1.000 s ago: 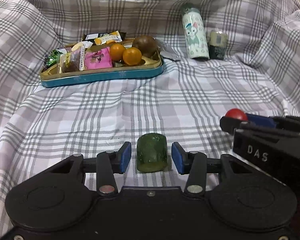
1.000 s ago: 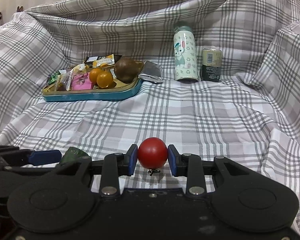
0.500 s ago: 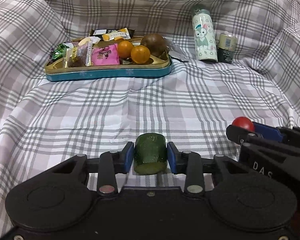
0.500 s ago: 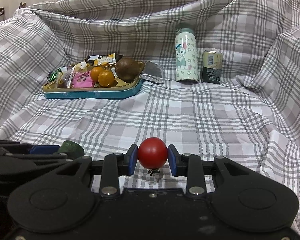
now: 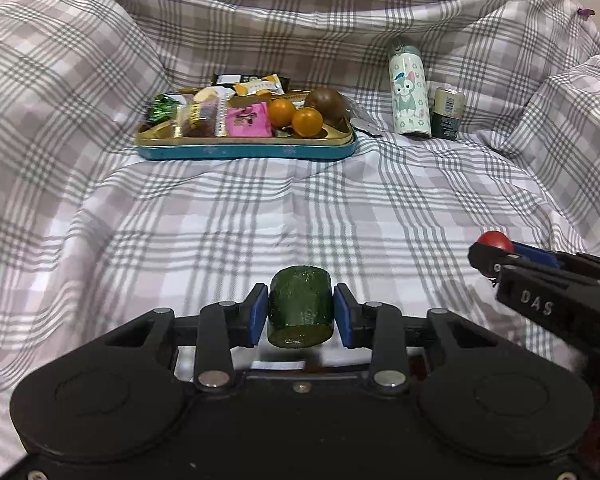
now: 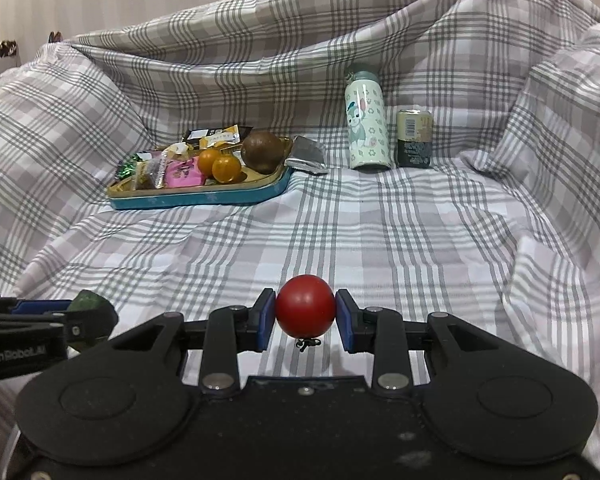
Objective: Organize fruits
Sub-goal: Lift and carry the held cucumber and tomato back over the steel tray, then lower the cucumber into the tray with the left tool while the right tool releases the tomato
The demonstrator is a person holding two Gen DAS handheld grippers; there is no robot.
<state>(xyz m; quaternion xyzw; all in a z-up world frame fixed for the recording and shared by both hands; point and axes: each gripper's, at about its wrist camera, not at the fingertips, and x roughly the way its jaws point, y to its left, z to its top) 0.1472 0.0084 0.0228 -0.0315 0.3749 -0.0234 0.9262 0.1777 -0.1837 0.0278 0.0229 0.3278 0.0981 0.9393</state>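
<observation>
My left gripper (image 5: 300, 312) is shut on a dark green fruit chunk (image 5: 300, 304), lifted above the plaid cloth. My right gripper (image 6: 305, 314) is shut on a round red fruit (image 6: 305, 310). Seen from the left wrist, the red fruit (image 5: 496, 240) and the right gripper sit at the right edge; seen from the right wrist, the green fruit (image 6: 90, 302) shows at the far left. Far ahead lies a blue-rimmed gold tray (image 5: 244, 150) (image 6: 196, 198) holding two oranges (image 5: 296, 116) (image 6: 220, 166), a brown round fruit (image 5: 326, 102) (image 6: 263, 151) and snack packets.
A mint cartoon bottle (image 5: 409, 92) (image 6: 367, 122) and a small can (image 5: 447, 112) (image 6: 414, 138) stand right of the tray. A silver packet (image 6: 309, 156) lies beside the tray's right corner. Plaid cloth (image 5: 260, 216) rises in folds on all sides.
The left gripper closed on the green fruit and lifted it off the cloth. Both grippers rose, so the tray sits lower in view. The right gripper kept hold of the red fruit.
</observation>
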